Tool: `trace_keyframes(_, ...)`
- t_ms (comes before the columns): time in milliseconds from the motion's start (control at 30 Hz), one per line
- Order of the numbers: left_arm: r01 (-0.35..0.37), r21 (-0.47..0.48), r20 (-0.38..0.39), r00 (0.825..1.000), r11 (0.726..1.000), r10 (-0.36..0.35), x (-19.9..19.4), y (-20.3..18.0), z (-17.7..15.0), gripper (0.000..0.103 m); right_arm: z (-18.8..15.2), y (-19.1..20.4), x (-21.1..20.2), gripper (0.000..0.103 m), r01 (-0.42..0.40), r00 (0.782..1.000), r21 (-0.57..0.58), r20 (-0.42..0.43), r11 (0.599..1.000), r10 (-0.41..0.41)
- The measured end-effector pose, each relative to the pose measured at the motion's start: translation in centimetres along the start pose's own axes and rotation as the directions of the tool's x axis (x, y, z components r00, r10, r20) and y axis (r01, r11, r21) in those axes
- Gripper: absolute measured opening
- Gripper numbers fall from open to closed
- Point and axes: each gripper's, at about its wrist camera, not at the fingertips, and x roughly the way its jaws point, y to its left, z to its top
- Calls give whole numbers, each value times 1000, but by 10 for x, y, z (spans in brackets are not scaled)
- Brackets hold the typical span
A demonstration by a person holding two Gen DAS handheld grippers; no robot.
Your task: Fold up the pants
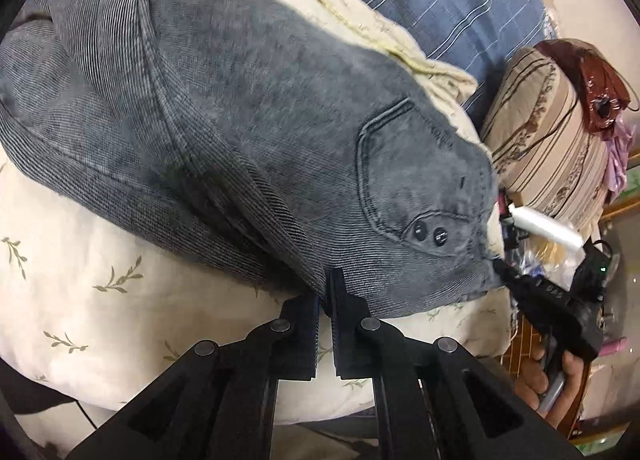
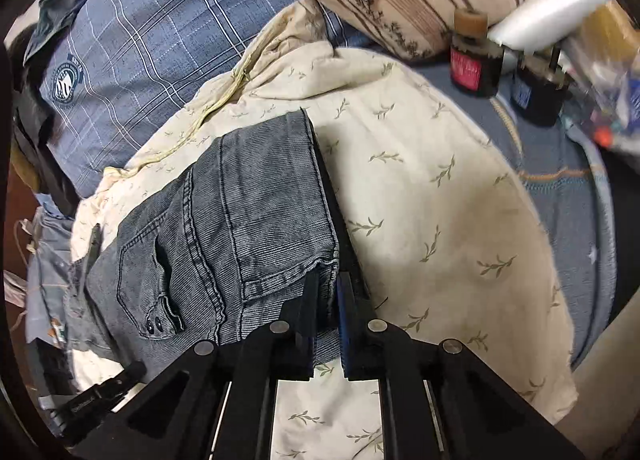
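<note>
One pair of pants [image 1: 248, 132] lies on a cream cover [image 1: 80, 280] printed with leaf sprigs, and that cover serves as the landmark. Two grippers work on it. The left gripper [image 1: 326, 300] is clenched on the near edge of the pants, cloth pinched between its pads. The right gripper [image 2: 328, 292] is clenched on a waistband corner. The pants are grey-blue corduroy, faded, folded lengthwise, with a stitched pocket [image 1: 416, 180] bearing two dark buttons [image 1: 430, 234].

Beyond the cover lies one blue plaid shirt [image 2: 148, 48] with a round crest [image 2: 68, 82]; its writing is too small to read. Past the cover's far corner rests one striped pillow [image 1: 552, 148], and beside it stand two dark jars [image 2: 476, 64] with labels, one red and one blue, both illegible. A person's hand [image 1: 556, 376] holds the right gripper's handle.
</note>
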Motion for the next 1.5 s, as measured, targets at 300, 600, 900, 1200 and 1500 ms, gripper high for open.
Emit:
trace_keyframes(300, -29, 132, 18, 999, 991, 27, -24, -18, 0, 28, -11, 39, -8, 43, 183, 980, -123, 101, 975, -172)
trace_keyframes(600, -106, 48, 314, 945, 993, 86, -136, 31, 45, 57, -26, 169, -41, 80, -359, 904, -345, 102, 867, 415)
trace_keyframes(900, -105, -222, 336, 925, 969, 177, -148, 125, 136, 57, -29, 324, 87, 80, -543, 839, -375, -269, 751, 473)
trace_keyframes(1200, 11, -317, 338, 936, 948, 102, -144, 172, 155, 57, -29, 397, 181, 3, -469, 859, -364, -399, 805, 320)
trace_keyframes(1500, 84, -290, 445, 894, 953, 56, -183, 185, 139, 59, -65, 421, 68, 3, -556, 816, -552, -224, 621, 532)
